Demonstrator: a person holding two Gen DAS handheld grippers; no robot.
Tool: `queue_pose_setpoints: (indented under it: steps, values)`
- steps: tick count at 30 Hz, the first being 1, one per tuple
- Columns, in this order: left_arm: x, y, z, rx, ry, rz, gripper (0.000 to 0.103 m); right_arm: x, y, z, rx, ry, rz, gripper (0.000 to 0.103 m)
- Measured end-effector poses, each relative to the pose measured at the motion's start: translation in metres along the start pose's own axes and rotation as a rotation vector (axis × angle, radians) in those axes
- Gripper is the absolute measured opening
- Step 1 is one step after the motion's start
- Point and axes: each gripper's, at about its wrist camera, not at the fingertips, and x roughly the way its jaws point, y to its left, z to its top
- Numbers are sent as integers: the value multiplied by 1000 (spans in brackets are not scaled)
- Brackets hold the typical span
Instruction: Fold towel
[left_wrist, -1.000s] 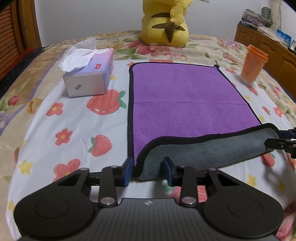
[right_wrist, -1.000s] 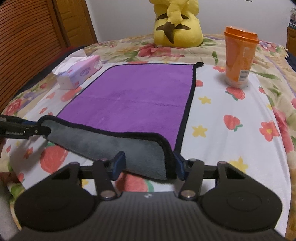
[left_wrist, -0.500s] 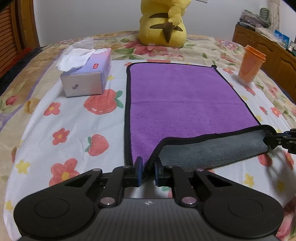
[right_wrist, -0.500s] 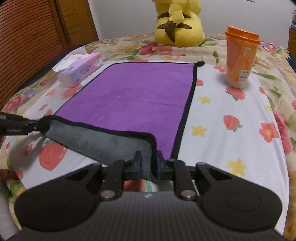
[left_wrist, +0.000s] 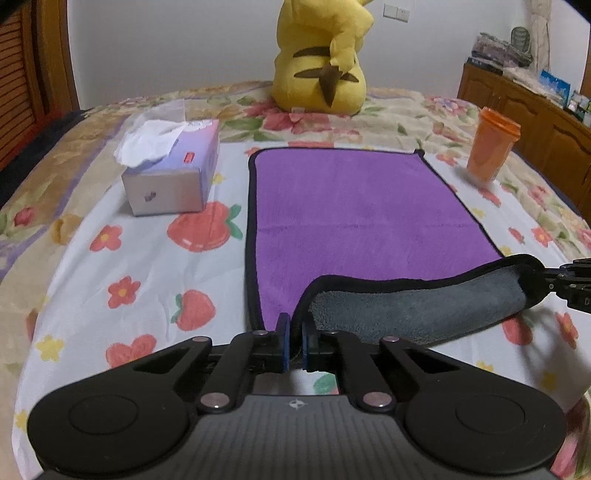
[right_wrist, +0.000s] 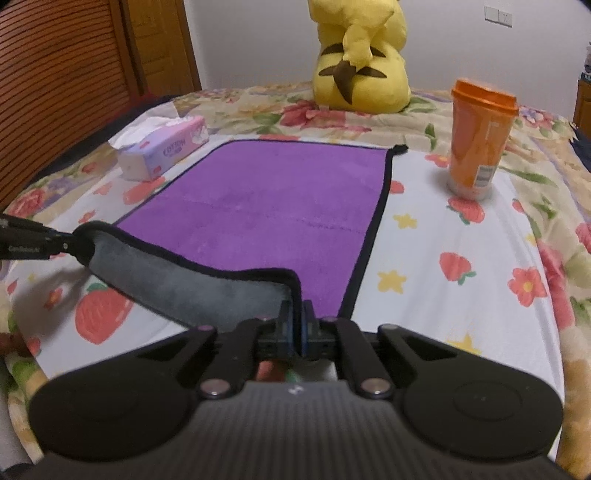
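Left wrist view: left claw (left_wrist: 294, 345) and right claw (right_wrist: 295, 325) each pinch a near corner of the purple towel (left_wrist: 354, 206), lifting its edge off the bed (left_wrist: 122, 258).

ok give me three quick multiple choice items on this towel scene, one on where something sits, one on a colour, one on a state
1. The tissue box sits where relative to the towel?
A left of it
B on it
C right of it

2. What colour is the towel's lifted underside?
A orange
B grey
C yellow

3. How does the left gripper stand?
A wide open
B holding the cup
C shut on the towel

Answers: 1 A, the box lies past the towel's left hem. 2 B, the turned-up strip is grey. 3 C, its jaws pinch the near corner.
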Motion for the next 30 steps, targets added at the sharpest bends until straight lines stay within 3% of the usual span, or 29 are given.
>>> queue_pose_setpoints:
  steps: [15, 30]
  values:
    - [-13, -7, 10, -5, -105, -5, 8, -13, 1, 12, -41, -130, 12, 5]
    - [-13, -11, 25, 26, -145, -26, 8, 1, -4, 13, -64, -148, -17, 4]
